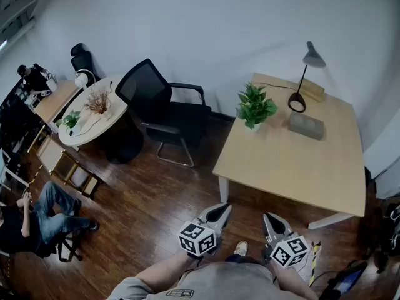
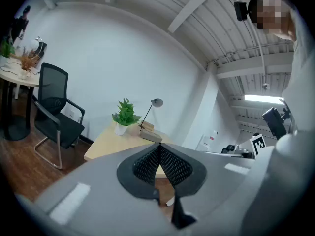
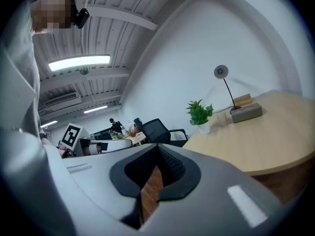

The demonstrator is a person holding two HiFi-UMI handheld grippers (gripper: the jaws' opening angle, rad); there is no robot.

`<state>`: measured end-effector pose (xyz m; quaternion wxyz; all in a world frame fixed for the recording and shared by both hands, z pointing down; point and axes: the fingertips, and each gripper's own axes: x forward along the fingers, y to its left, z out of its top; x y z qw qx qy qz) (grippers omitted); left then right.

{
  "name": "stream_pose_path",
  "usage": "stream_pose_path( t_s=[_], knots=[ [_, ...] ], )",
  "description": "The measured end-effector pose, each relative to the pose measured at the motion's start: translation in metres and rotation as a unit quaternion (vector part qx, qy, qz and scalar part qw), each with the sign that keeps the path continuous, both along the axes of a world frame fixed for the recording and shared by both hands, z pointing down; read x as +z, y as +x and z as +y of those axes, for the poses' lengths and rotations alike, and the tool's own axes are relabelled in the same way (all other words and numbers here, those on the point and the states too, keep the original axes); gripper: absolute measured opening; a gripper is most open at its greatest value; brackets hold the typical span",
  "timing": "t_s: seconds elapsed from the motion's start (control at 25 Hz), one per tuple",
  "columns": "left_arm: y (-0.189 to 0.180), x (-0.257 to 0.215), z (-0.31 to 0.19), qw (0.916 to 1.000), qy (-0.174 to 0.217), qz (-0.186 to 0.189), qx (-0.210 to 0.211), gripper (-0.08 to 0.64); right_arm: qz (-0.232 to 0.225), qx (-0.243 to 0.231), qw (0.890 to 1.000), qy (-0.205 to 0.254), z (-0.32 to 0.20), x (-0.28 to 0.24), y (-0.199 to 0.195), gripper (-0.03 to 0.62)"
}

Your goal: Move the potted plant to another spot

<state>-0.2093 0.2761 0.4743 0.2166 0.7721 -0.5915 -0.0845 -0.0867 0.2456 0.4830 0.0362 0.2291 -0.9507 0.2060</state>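
Observation:
A small green potted plant (image 1: 255,108) in a white pot stands at the far left corner of a light wooden table (image 1: 294,161). It also shows in the left gripper view as the plant (image 2: 124,116) and in the right gripper view as the plant (image 3: 200,115). My left gripper (image 1: 222,210) and right gripper (image 1: 270,219) hover close to my body, short of the table's near edge, well away from the plant. Both are shut with nothing between their jaws; the tips of the left gripper (image 2: 159,147) and of the right gripper (image 3: 158,149) meet.
A black desk lamp (image 1: 303,80) and a grey box (image 1: 306,125) stand on the table behind the plant. A black office chair (image 1: 164,111) stands left of the table. Further left is a round white table (image 1: 94,114) with plants, and a seated person (image 1: 37,220).

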Motion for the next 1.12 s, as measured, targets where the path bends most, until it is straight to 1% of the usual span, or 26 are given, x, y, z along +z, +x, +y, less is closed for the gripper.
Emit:
stream_pose_path(
  t_s=[0.24, 0.44, 0.68, 1.0, 1.12],
  knots=[
    [0.001, -0.004, -0.063, 0.9998, -0.005, -0.003, -0.022, 0.000, 0.009, -0.012, 1.000, -0.003, -0.067, 0.002, 0.006, 0.005],
    [-0.017, 0.000, -0.106, 0.9993, -0.017, -0.006, -0.032, 0.000, 0.013, -0.014, 1.000, -0.006, -0.117, 0.006, -0.010, 0.005],
    [-0.054, 0.022, -0.169, 0.9993, -0.030, 0.000, -0.022, 0.000, 0.025, -0.002, 1.000, -0.003, -0.184, 0.022, -0.051, 0.005],
    [-0.101, 0.037, -0.264, 0.9986, -0.052, 0.006, 0.011, 0.000, 0.083, 0.021, 0.996, 0.008, -0.266, 0.039, -0.098, 0.005],
    [-0.121, 0.047, -0.294, 0.9977, -0.066, 0.006, 0.014, 0.000, 0.100, 0.021, 0.995, 0.010, -0.292, 0.049, -0.116, 0.005]
  ],
)
